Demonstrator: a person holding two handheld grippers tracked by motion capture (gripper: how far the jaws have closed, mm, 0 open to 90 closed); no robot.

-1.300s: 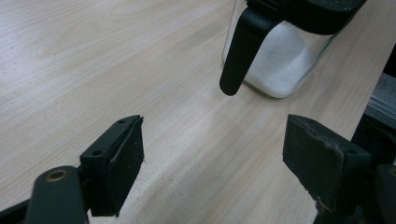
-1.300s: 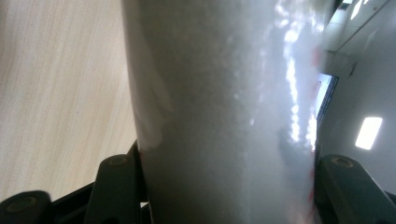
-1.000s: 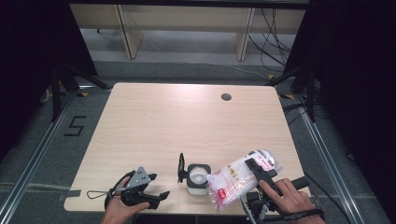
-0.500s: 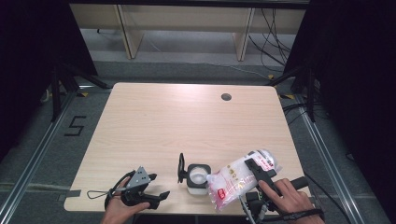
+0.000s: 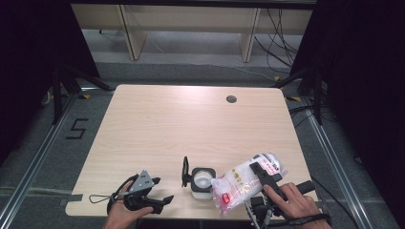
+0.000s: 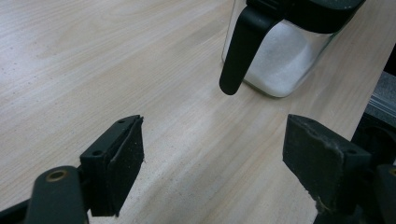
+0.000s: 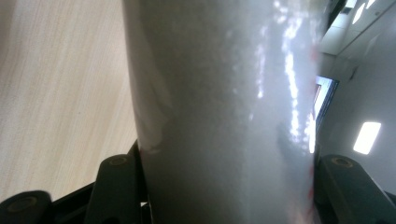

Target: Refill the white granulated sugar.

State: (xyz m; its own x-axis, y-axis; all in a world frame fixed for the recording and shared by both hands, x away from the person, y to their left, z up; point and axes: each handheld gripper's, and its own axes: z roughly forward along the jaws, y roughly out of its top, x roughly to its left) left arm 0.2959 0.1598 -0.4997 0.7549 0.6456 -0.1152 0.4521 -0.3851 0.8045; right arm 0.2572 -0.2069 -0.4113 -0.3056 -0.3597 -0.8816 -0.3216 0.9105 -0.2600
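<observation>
Nothing moved since earlier frame. My right gripper point(image 5: 258, 175) clenched on bag point(image 5: 241, 181), tilted over jar point(image 5: 201, 181) for pouring; left gripper point(image 5: 160, 193) released, idle on surface point(image 5: 191, 124).

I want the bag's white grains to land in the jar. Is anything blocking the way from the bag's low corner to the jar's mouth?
Nothing visible does. The bag, clamped in the right tool, tilts its low corner toward the open jar; the jar's lid stands flipped up on the far side from the bag.
</observation>
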